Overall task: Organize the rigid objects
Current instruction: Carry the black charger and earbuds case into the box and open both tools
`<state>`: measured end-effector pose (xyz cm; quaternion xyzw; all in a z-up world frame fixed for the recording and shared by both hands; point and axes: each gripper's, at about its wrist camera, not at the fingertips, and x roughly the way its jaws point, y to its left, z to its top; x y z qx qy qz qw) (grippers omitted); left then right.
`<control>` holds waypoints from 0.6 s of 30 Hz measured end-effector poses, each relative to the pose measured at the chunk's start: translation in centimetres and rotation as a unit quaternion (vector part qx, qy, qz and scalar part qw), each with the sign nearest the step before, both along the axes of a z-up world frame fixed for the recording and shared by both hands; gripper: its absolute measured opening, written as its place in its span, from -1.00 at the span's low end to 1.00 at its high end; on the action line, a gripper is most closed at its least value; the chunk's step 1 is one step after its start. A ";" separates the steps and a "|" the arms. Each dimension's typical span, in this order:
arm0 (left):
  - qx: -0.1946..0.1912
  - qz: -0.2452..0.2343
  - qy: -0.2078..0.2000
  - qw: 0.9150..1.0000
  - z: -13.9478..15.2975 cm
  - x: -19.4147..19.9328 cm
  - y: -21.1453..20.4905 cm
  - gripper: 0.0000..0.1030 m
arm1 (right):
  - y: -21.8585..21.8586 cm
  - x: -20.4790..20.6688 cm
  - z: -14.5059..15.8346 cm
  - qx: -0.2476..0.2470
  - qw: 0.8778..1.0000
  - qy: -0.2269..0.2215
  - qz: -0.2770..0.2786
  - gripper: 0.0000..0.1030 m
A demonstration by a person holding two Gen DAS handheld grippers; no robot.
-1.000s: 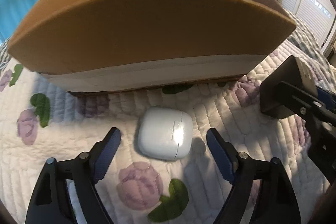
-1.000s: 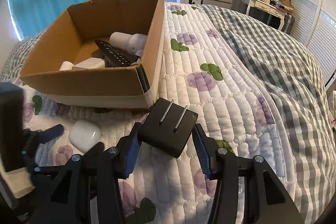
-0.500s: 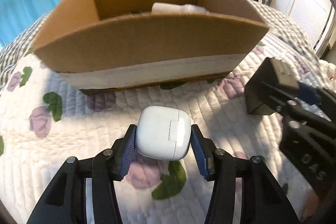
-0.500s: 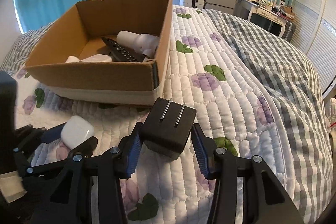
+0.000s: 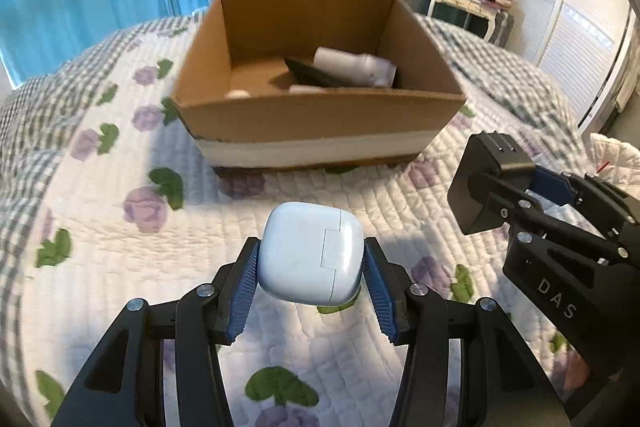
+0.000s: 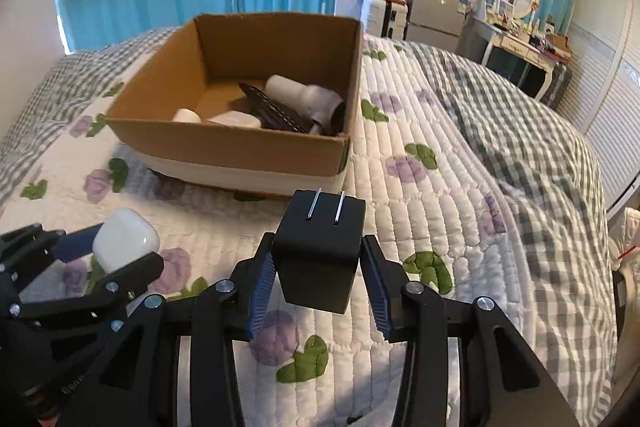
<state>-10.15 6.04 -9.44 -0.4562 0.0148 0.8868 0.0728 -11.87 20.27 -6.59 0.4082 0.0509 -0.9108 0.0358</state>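
My left gripper [image 5: 310,259] is shut on a white earbud case [image 5: 312,253] and holds it above the quilt, short of the cardboard box [image 5: 320,119]. It also shows in the right wrist view [image 6: 124,239]. My right gripper [image 6: 318,267] is shut on a black plug adapter [image 6: 320,247] with two metal prongs up, held above the quilt to the right of the left gripper and in front of the box [image 6: 240,151]. The box holds a black remote [image 6: 276,113], a white bottle [image 6: 304,95] and smaller white items.
The box stands on a floral quilted bedspread [image 6: 440,187] with a grey checked blanket [image 6: 540,155] to the right. Blue curtains, a TV and a dresser are beyond the bed. The right gripper's body [image 5: 560,227] is close on the left gripper's right side.
My left gripper closed on the earbud case and lifted it off the quilt. Both grippers have risen, so the box's inside now shows from both views.
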 end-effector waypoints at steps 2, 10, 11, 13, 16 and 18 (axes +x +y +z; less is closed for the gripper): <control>0.005 -0.004 0.012 1.000 1.4 0.4 -0.4 0.01 | -0.1 0.4 0.9 -0.006 1.000 0.006 0.005 -0.20; 0.000 -0.033 0.084 0.996 8.5 0.1 -0.6 0.01 | -0.3 0.6 7.0 -0.010 0.998 0.049 0.035 -0.21; 0.002 -0.037 0.089 0.995 9.3 -0.3 -0.7 0.01 | -0.4 0.5 7.9 -0.009 0.998 0.056 0.040 -0.21; 0.002 -0.037 0.102 0.994 10.8 -1.4 -0.9 0.01 | -0.7 -0.3 9.8 -0.006 0.996 0.070 0.051 -0.21; 0.013 -0.038 0.118 0.992 12.6 -3.4 -1.5 0.01 | -1.0 -1.5 12.1 -0.011 0.994 0.088 0.065 -0.21; 0.008 -0.034 0.126 0.991 13.3 -5.1 -1.9 0.01 | -1.1 -2.6 13.3 -0.016 0.992 0.098 0.074 -0.21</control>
